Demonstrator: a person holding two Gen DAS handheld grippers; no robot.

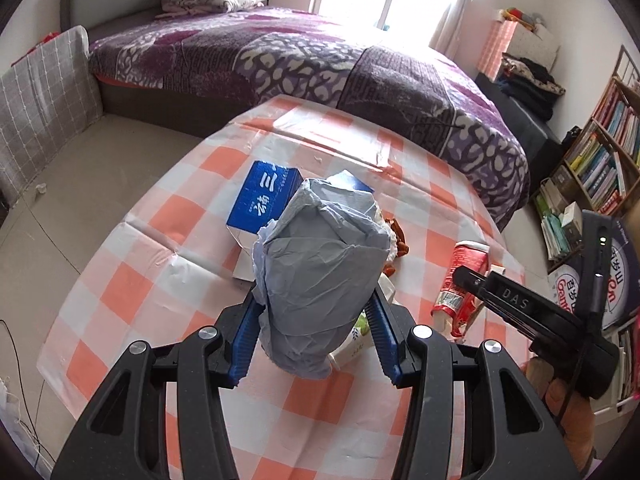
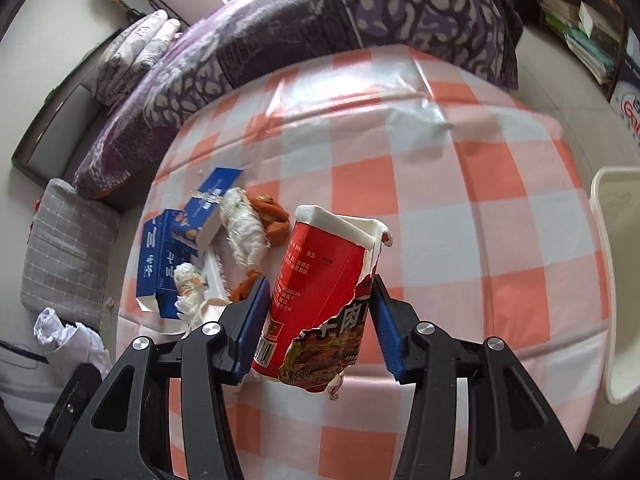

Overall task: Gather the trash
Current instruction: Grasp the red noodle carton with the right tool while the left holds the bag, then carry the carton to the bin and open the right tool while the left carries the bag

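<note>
Your left hand-held gripper is clamped on a crumpled grey plastic bag, both blue pads pressing its sides. The bag's long axis runs from the jaws up toward 12 o'clock in the left wrist view, its folded top pointing away from you, and it hangs above the desk with the orange-and-white check cloth.

Your right hand-held gripper holds one torn red instant-noodle cup, squashed nearly square. Its long axis leans from 6 toward 1 o'clock, the white rim end pointing away from you and the base down by the pads.

Left on the desk, at 9 to 10 o'clock from that cup in the right wrist view, you have:
- two blue cartons, lying side by side
- one smaller blue-and-white box, open
- two crumpled white tissues, the larger just beside the box and the smaller against the cartons
- a clump of orange-brown food scraps touching the larger tissue

One white bin rim shows at 3 o'clock. The purple patterned bed lies beyond the desk at 12 o'clock.
</note>
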